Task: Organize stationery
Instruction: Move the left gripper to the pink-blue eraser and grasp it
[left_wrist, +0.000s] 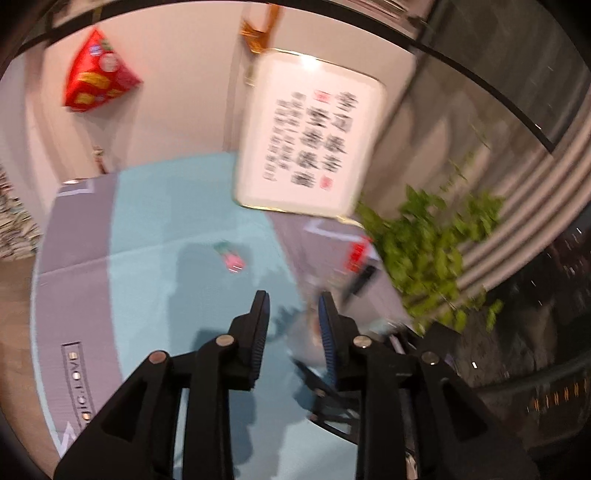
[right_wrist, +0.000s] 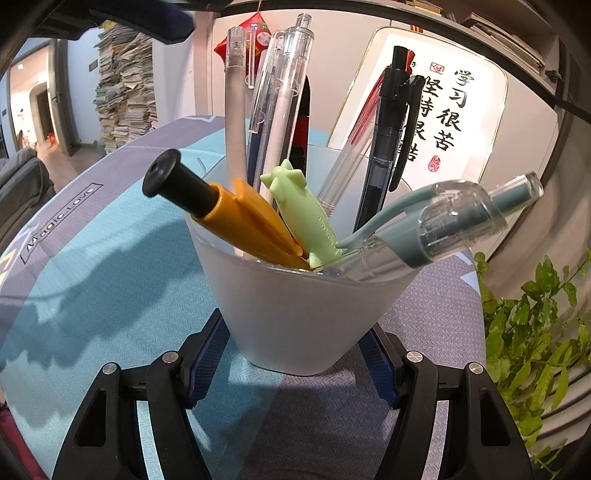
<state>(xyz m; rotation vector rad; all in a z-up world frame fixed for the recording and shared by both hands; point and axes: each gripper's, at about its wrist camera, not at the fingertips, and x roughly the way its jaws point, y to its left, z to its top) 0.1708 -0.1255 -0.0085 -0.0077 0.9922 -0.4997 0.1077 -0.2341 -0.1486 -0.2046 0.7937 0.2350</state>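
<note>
The frosted cup is being pinched low on its tapered wall by the right gripper, one blue pad at nine o'clock and the other at three o'clock of its base, while it is standing on the teal and grey mat. It is judged to be light, stiff plastic, smooth enough to slip and top-heavy with its load, so a hold near the base is being favoured. Inside it, an orange pen, a green pen, a teal clear-capped pen and a black pen are being held leaning outward; these are judged thin, rigid and likely to roll. In the blurred left view, the left gripper is being carried with its jaws parted and nothing visibly between them. Farther off, towards eleven o'clock, a small pink and green item is lying alone on the mat, probably best taken across its narrow width.
</note>
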